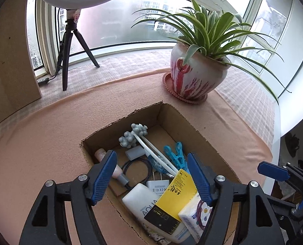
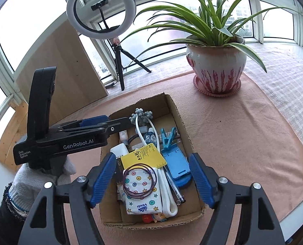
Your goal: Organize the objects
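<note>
Tabletop [image 2: 243,134] under pink cloth by bay windows — one cardboard box [image 2: 184,122], one potted plant [image 2: 216,69], one ring light [image 2: 101,10]; both jaws apart, empty.

Brown cardboard box [image 2: 185,126] on peach cloth [image 2: 243,134]. Btwn right claw's [image 2: 151,175] blue pads: white tissue pack [image 2: 144,194] w/ coloured dots & stars, purple hair ties [image 2: 140,180] on top. Just ahead, yellow card [image 2: 143,156] w/ black print. Right of it, light-blue stand [image 2: 175,163], blue clip [image 2: 167,137]. Far ahead, white pot [image 2: 216,69] w/ red streaks, green striped leaves.
</note>
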`<state>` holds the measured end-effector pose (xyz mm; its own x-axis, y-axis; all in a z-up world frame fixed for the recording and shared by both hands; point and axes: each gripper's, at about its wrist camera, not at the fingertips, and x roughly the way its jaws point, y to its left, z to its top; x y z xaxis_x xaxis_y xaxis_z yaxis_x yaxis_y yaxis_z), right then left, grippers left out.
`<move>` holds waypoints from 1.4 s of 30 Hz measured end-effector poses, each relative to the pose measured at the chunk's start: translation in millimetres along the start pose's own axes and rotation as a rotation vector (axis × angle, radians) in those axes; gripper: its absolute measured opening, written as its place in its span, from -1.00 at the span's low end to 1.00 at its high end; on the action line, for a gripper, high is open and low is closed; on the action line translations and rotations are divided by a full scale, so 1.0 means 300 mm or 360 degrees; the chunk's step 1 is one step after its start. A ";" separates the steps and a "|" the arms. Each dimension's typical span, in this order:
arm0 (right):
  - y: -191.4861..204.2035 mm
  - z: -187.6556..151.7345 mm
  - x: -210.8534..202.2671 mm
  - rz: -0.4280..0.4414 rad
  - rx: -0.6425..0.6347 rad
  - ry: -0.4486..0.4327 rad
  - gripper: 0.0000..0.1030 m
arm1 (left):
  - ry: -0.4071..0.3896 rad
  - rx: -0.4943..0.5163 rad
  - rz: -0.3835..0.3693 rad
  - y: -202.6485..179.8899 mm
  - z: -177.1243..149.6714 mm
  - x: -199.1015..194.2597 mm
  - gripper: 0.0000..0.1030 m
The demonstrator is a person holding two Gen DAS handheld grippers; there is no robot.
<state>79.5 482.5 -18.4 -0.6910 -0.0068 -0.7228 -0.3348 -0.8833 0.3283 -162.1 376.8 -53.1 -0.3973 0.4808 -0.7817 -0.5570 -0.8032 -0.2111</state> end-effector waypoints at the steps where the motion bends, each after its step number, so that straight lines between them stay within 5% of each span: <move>1: 0.001 0.003 0.001 -0.0006 0.0004 -0.0001 0.37 | 0.0000 -0.0001 -0.0001 0.003 -0.002 -0.006 0.45; 22: 0.261 -0.013 0.061 0.0040 -0.0098 0.0047 0.37 | -0.0110 -0.0183 0.0170 0.288 -0.165 -0.316 0.52; 42: 0.713 -0.138 0.179 0.0090 -0.0366 0.0126 0.38 | -0.0178 -0.0478 0.0477 0.633 -0.537 -0.702 0.78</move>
<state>-2.6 273.8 -12.2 -0.6492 -0.0881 -0.7555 -0.1359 -0.9639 0.2292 -66.7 66.4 -22.9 -0.5949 0.2325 -0.7695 -0.1748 -0.9718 -0.1585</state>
